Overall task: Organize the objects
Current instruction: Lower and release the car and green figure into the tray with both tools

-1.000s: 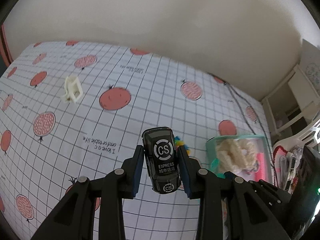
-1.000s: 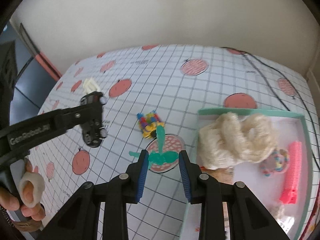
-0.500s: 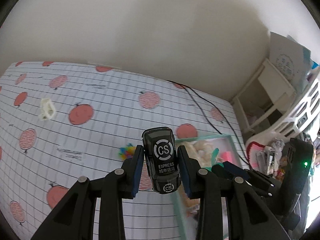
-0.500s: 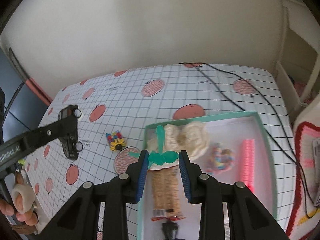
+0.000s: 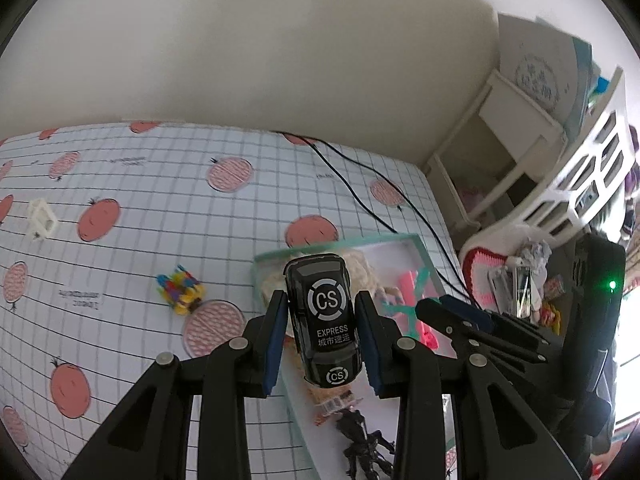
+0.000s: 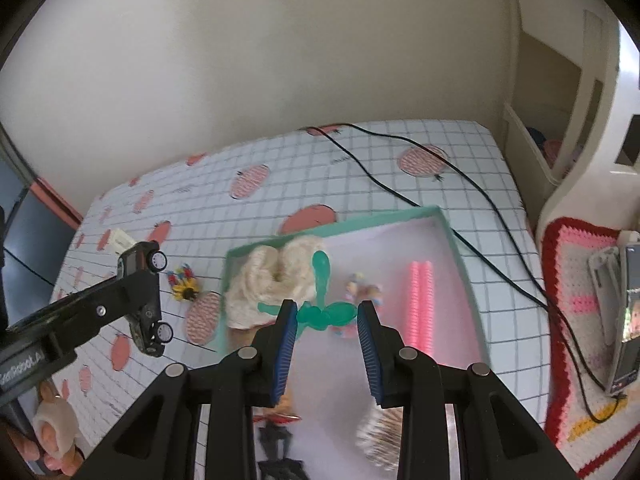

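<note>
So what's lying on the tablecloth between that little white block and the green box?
A small multicoloured brick toy lies between the white block and the green box, beside the box; the left wrist view shows it.

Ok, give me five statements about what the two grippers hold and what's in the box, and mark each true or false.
1. The left gripper is shut on a black toy car. True.
2. The right gripper holds a pink comb. False: it holds a green propeller toy; the pink piece lies in the box.
3. The teal box is empty. False: a cream fluffy item and others lie inside.
4. The colourful block toy sits on the tablecloth, outside the box. True.
5. A black cable crosses the tablecloth. True.
</note>
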The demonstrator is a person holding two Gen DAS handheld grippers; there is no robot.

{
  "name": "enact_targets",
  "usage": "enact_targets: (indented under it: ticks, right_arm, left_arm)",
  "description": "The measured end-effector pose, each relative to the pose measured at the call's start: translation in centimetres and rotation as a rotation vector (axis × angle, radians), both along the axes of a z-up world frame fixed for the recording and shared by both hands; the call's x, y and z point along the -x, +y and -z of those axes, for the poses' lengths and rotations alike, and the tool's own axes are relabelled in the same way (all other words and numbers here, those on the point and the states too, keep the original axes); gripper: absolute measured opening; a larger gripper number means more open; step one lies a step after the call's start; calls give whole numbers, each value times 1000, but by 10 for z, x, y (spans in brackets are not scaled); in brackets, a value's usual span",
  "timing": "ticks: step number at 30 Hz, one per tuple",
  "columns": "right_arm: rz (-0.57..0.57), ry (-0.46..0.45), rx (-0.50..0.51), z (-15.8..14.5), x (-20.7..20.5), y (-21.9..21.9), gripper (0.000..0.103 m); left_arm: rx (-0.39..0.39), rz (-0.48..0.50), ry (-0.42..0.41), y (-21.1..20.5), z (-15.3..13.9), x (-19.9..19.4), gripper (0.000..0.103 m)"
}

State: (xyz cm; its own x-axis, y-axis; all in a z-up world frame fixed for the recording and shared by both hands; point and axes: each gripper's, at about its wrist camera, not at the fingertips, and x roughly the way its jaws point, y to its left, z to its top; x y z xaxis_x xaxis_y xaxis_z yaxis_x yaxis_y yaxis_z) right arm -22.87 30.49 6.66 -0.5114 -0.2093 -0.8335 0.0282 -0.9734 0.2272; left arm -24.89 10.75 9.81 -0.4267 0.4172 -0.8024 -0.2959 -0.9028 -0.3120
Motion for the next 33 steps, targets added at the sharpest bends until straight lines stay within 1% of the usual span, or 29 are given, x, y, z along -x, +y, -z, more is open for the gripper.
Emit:
enact_targets:
  ticks: [3,6,8,17,22,33]
  right_arm:
    - [9,-22,-2,6,-1,7,33]
    - [12,-44,-32,14,-1,8,33]
    - [12,-61,-28,21,1,9,33]
    - [1,-107,-54,37,3,7,33]
    - [-9,-122,-78,43,5,4,34]
    - [-25,-145,-104,49,7,-1,34]
  left_arm:
    - [10,19,-26,12,10,-2,36]
    - [23,34,-59,22,23,-3,36]
    - [40,41,-77,29,32,-3,36]
    - [69,48,-152,41,63,-4,36]
    - [80,51,-174,43,73,-4,36]
    - [104,58,-195,46,82,-5,36]
